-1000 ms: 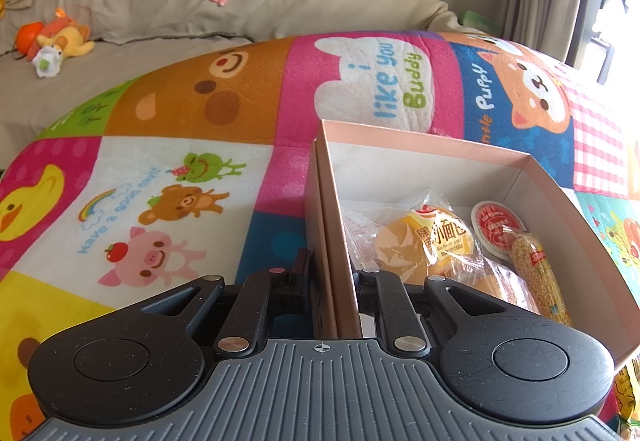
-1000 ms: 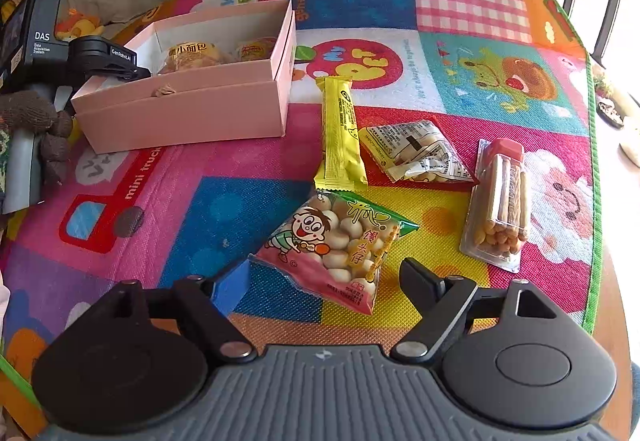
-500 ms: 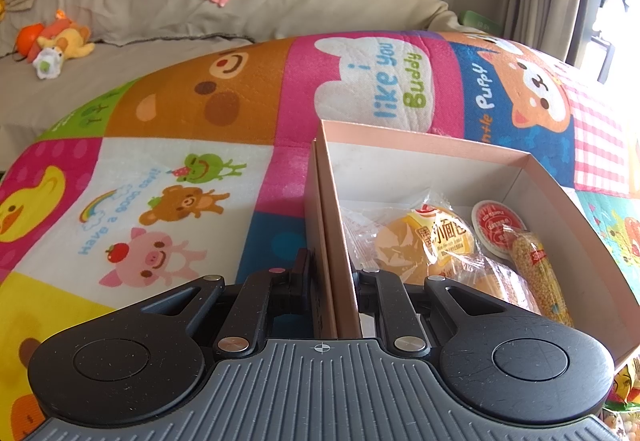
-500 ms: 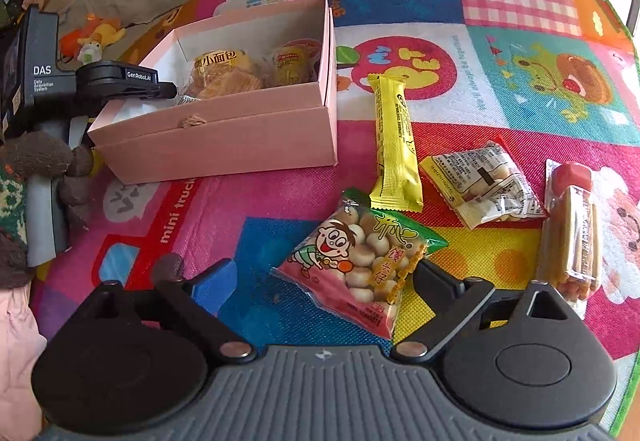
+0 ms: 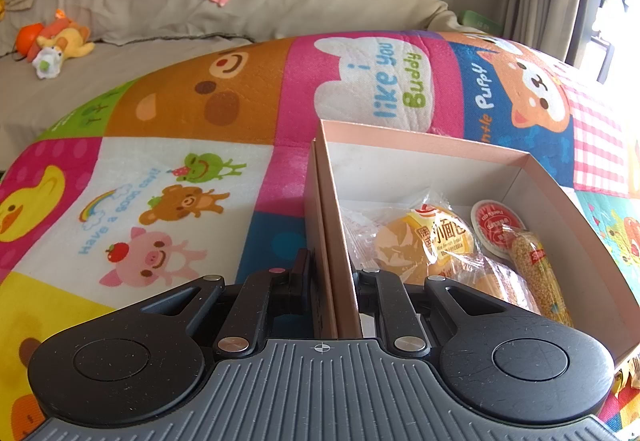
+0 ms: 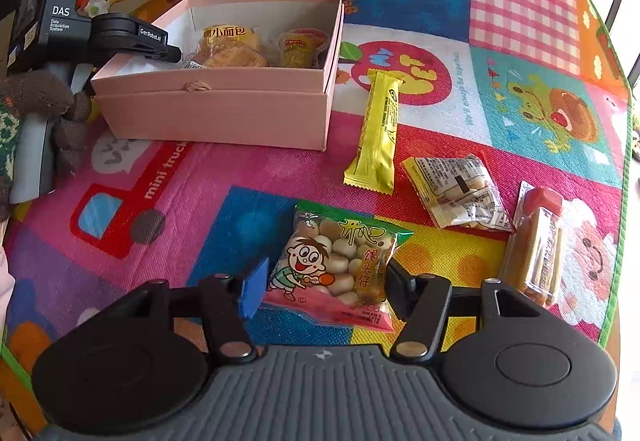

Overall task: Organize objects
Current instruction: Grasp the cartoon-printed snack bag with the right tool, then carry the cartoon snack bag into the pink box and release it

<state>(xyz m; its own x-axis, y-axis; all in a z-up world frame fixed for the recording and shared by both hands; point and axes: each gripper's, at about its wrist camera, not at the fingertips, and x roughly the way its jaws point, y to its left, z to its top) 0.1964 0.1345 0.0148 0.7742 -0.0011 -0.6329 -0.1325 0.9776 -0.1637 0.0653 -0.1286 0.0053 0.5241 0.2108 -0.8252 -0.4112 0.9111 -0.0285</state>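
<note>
Pink box point(image 5: 420, 145) wall in clamped left gripper point(image 5: 334, 277); right gripper point(image 6: 324, 281) jaws closing round snack bag point(image 6: 340, 261).

A colourful cartoon play mat point(image 6: 440, 89) covers the surface, printed with patches of animals, a truck and short English phrases. Toward its far left sits an open pink box point(image 6: 224, 113), its lid nested beneath it. Just right of the box lies a long yellow bar wrapper point(image 6: 378, 133). Beside that, further right, rests a clear packet with printed label point(image 6: 460, 193), and near the mat's green right edge a clear pack of biscuit sticks with a red end point(image 6: 534, 245). Nearest the camera lies a bag of small round biscuits point(image 6: 340, 265), cartoon boy facing up.
</note>
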